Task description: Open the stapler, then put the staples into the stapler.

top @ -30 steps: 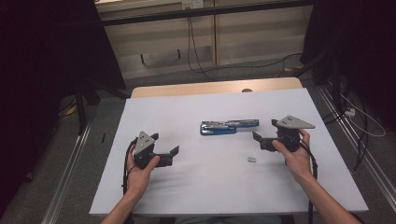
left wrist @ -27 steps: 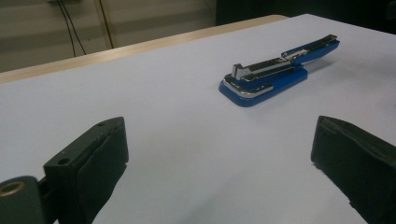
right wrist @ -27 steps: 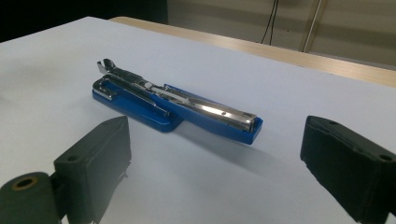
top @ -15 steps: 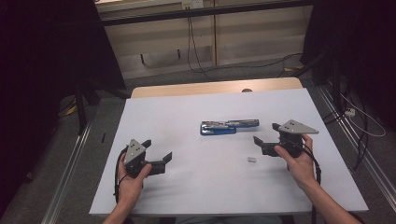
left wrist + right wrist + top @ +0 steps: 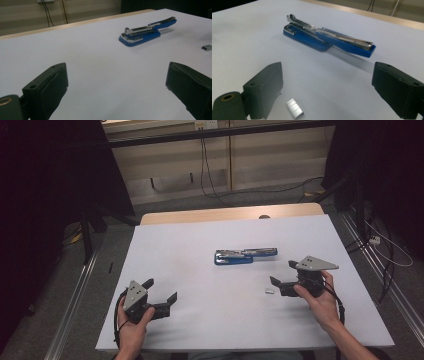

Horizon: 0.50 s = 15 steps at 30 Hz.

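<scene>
While blue-and-chrome stapler (image 5: 245, 255) lies swung open mid-table on white tabletop (image 5: 200, 270), both grippers rest apart from it. Left gripper (image 5: 161, 292): jaws spread wide, empty, near front-left edge. Right gripper (image 5: 282, 276): jaws wide, empty, small silver staple strip (image 5: 294, 107) on table just before its jaws.

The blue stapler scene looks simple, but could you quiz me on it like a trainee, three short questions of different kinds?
1. True or false: the blue stapler is swung open.
2. Which tongs are nearest the small strip of staples? A) left tongs B) right tongs
3. Fill in: both tongs are ____, holding nothing.

Key: 1 true, its top arm lies folded back, showing the metal channel. 2 B, the strip lies just before them. 3 open.
</scene>
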{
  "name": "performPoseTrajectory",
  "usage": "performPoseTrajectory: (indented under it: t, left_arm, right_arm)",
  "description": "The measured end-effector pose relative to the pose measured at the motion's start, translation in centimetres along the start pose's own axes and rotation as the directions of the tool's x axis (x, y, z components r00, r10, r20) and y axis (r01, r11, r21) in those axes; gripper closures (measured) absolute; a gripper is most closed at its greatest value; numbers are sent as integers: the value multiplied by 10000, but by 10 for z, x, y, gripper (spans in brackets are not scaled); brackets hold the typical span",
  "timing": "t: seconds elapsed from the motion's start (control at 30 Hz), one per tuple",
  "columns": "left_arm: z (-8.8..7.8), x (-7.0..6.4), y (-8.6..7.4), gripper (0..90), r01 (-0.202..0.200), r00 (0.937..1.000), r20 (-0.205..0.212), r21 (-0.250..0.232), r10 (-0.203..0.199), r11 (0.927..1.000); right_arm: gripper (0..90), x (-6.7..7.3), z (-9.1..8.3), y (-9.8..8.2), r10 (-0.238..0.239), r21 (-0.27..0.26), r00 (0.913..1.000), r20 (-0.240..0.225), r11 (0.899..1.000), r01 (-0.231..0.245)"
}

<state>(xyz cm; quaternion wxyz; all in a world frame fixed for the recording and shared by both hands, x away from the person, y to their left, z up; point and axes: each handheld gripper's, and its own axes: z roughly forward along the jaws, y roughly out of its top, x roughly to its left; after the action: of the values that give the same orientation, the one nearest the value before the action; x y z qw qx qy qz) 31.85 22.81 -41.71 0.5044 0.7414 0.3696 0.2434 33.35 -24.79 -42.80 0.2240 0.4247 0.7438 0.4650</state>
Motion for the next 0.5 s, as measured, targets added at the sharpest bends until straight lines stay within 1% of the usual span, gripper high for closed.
performPoseTrajectory:
  t: [0.03, 0.07, 0.13, 0.17, 0.2, 0.23, 0.3, 0.4, 0.43, 0.47, 0.5]
  left_arm:
    - [1, 0, 0, 42, -6, 10000, 26, 30, 6, 10000]
    - [1, 0, 0, 42, -6, 10000, 26, 30, 6, 10000]
    - [1, 0, 1, 42, 16, 10000, -29, 8, -16, 10000]
    - [2, 0, 1, 42, -28, 10000, 40, 1, 28, 10000]
    - [2, 0, 1, 42, -28, 10000, 40, 1, 28, 10000]
    - [2, 0, 1, 42, -66, 10000, 74, 30, 66, 10000]
    - [2, 0, 0, 42, -13, 9999, 110, 50, 13, 10000]
    - [2, 0, -1, 42, 7, 9999, 134, 56, -8, 10000]
    - [2, 0, -1, 42, 26, 9999, 166, 30, -26, 10000]
    - [2, 0, -1, 42, 26, 9999, 166, 30, -26, 10000]
    - [2, 0, -1, 42, 35, 9998, 178, 6, -36, 10000]
  right_arm:
    - [95, 1, 2, 2, 16, 200, 9998, -218, 9998, -12]
    - [95, 1, 2, 2, 16, 200, 9998, -218, 9998, -12]
    - [76, 1, 4, 4, 23, 374, 9993, -376, 9993, -9]
    - [53, 1, 7, 5, 37, 562, 9984, -567, 9984, -6]
    - [53, 1, 7, 5, 37, 562, 9984, -567, 9984, -6]
    - [52, 0, 8, 6, 35, 686, 9982, -606, 9976, 7]
    - [51, -1, 12, 9, 2, 1001, 9963, -862, 9949, 85]
    - [53, 0, 17, 12, 30, 1154, 9951, -986, 9933, 84]
    - [53, 1, 21, 15, 2, 1472, 9930, -1178, 9890, 172]
    - [53, 1, 21, 15, 2, 1472, 9930, -1178, 9890, 172]
    - [54, 2, 23, 17, -27, 1600, 9915, -1303, 9868, 237]
